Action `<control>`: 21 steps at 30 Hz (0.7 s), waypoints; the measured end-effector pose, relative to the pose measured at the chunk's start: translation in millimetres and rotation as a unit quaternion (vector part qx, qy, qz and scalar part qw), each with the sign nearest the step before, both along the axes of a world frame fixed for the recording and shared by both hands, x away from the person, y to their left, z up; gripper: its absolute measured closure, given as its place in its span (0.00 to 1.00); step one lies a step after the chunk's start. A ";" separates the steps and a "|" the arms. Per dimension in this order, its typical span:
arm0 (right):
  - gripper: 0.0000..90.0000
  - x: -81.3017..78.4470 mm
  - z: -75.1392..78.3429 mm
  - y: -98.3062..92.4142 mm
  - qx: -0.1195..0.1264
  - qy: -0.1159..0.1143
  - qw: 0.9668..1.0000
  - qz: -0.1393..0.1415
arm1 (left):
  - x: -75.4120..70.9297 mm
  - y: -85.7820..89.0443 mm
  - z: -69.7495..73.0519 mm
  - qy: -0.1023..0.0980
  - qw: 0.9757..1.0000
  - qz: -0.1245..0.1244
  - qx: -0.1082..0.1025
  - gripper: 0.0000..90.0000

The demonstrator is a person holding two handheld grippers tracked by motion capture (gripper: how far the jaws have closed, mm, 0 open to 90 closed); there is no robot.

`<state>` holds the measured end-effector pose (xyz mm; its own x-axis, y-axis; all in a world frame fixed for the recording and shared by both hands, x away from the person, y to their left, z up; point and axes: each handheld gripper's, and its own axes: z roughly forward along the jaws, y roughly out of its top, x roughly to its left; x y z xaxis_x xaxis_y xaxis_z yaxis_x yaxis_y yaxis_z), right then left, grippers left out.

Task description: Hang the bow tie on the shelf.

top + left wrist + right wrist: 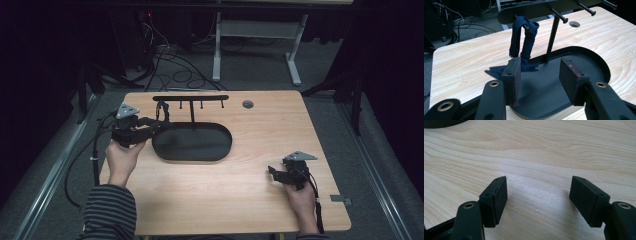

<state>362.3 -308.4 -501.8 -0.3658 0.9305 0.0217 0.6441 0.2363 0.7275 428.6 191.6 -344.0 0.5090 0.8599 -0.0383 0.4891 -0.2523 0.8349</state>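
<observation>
Strap: a dark blue strap hangs looped over the leftmost peg of the rack, its lower end trailing down onto the tray's edge and onto the table beside it. In the high view the strap shows at the rack's left end.
Rack: a black bar with pegs pointing toward the person, held up on a thin post that rises from the back of the tray.
Tray: a black oval tray lying flat near the middle of the table, a little to the left.
Left gripper: the left gripper is held at the tray's left end, jaws pointing at the rack. They stand released and well apart, with nothing pressed between them. The left pad sits just beside the strap's lower end; I cannot tell whether it touches. From above, the left gripper is close to the strap.
Right gripper: the right gripper rests low over bare wood, jaws wide apart and gripping nothing. In the high view the right gripper sits near the table's right front, well apart from the tray.
Table: a light wooden table with a round hole near its far edge.
Person: a striped sleeve on the left arm.
</observation>
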 end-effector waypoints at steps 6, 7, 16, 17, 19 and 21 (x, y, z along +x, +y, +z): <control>0.36 -0.1 0.1 0.2 0.000 0.000 1.000 0.001 | -6.9 3.5 -0.7 -0.001 1.000 -0.003 -0.009 0.59; 0.36 -0.1 0.1 0.2 0.000 0.000 1.000 0.001 | -8.3 4.4 -0.8 0.000 1.000 -0.005 -0.008 0.59; 0.36 -0.1 0.0 0.4 -0.001 0.000 1.000 0.001 | -20.6 9.1 -3.4 -0.005 1.000 -0.006 -0.022 0.59; 0.36 -0.1 0.0 0.4 -0.001 0.000 1.000 0.001 | -21.9 9.5 -4.1 -0.004 1.000 -0.006 -0.023 0.59; 0.36 -0.1 0.0 0.3 -0.002 0.000 1.000 0.001 | -24.3 9.7 -5.3 -0.005 1.000 -0.006 -0.024 0.59; 0.36 -0.1 0.0 0.4 -0.002 0.000 1.000 0.001 | -26.3 10.4 -6.3 -0.005 1.000 -0.007 -0.027 0.59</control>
<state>362.2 -308.0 -501.8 -0.3673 0.9299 0.0186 0.6438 0.2398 0.7266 402.3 202.0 -350.3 0.5223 0.8490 -0.0794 0.4776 -0.2141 0.8521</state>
